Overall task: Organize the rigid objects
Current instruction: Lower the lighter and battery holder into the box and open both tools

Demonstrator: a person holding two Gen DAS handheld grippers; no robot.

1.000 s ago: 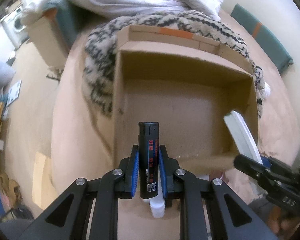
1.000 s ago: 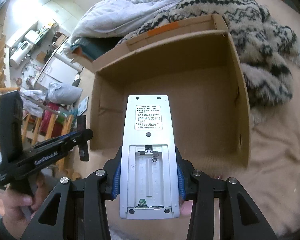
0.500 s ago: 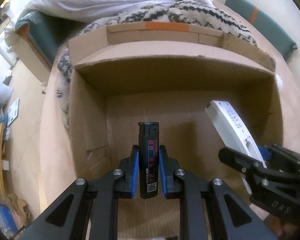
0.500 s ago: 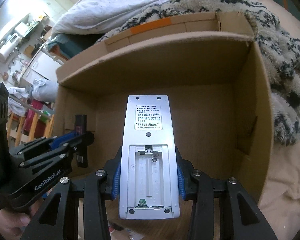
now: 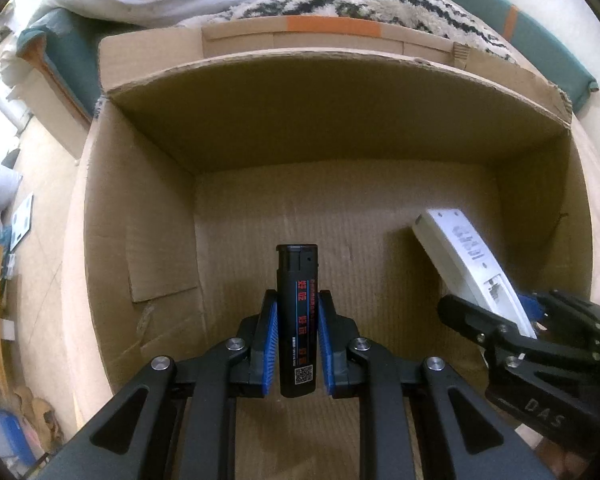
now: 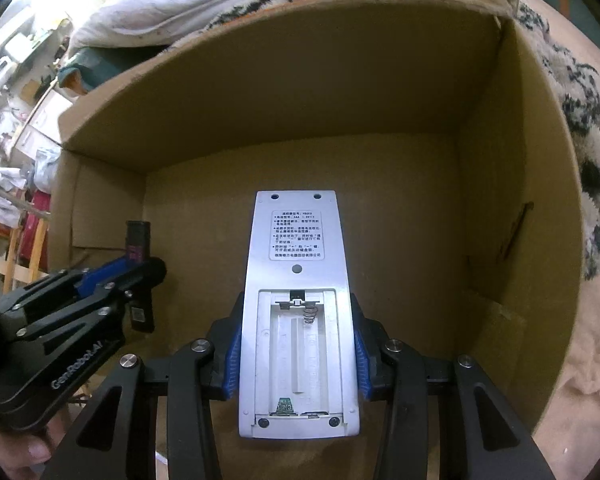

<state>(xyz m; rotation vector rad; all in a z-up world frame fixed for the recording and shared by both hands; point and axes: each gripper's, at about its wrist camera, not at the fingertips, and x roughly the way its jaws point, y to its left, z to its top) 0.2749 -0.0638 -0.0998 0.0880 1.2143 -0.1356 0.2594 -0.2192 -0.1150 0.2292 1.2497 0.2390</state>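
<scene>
Now lighter and remote inside box

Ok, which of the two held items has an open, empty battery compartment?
The white rectangular remote in the right gripper: its back cover is missing, exposing the spring. The black lighter in the left gripper has none.
</scene>
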